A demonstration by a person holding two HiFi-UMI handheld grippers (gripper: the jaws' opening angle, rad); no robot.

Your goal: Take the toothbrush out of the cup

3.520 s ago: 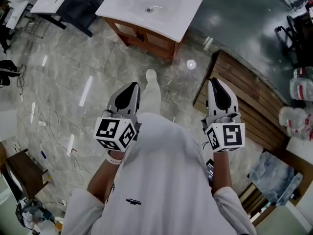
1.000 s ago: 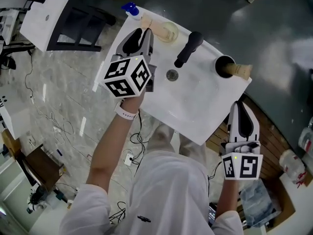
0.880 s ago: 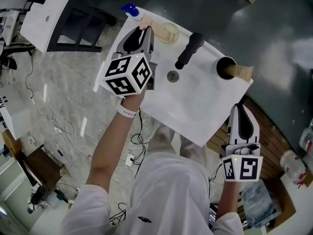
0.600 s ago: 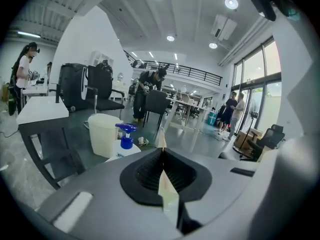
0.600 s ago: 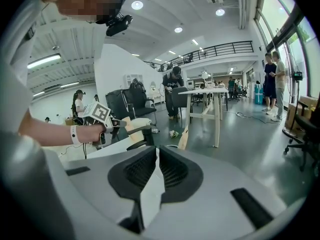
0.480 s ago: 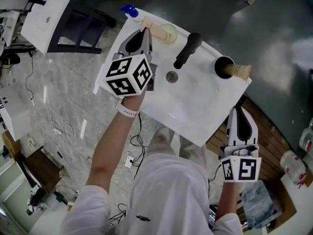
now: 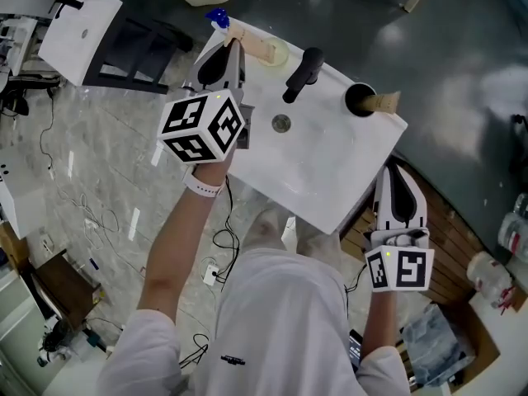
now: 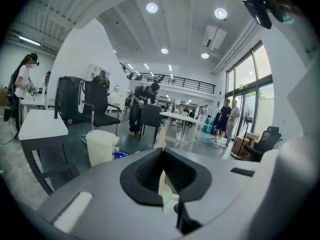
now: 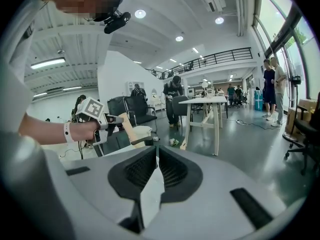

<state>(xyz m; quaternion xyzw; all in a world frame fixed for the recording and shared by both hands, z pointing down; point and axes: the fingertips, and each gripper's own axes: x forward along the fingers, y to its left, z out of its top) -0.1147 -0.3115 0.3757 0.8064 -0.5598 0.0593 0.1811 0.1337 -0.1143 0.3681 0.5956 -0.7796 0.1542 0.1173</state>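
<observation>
A tan wooden toothbrush (image 7: 256, 46) is clamped in my left gripper (image 7: 233, 43), which is shut on it above the back left corner of the white washbasin (image 7: 330, 172). The brush slants from the jaws toward the pale, see-through cup (image 7: 280, 54); whether its lower end is clear of the rim I cannot tell. In the left gripper view the toothbrush (image 8: 160, 143) shows as a thin pale strip pinched between the black pads. My right gripper (image 7: 394, 174) is shut on nothing beside the basin's front right edge. The right gripper view shows the left gripper (image 9: 111, 119) with the toothbrush (image 9: 127, 128).
A black tap (image 7: 301, 74) stands at the back of the basin with the drain (image 7: 281, 123) in front of it. A black cup (image 7: 360, 99) with a tan thing in it is at the back right. A white bin (image 8: 100, 146) stands beyond; a wooden slatted platform (image 7: 445, 246) lies right.
My left gripper has risen with the toothbrush, drawing it up from the pale cup. The right gripper has barely shifted.
</observation>
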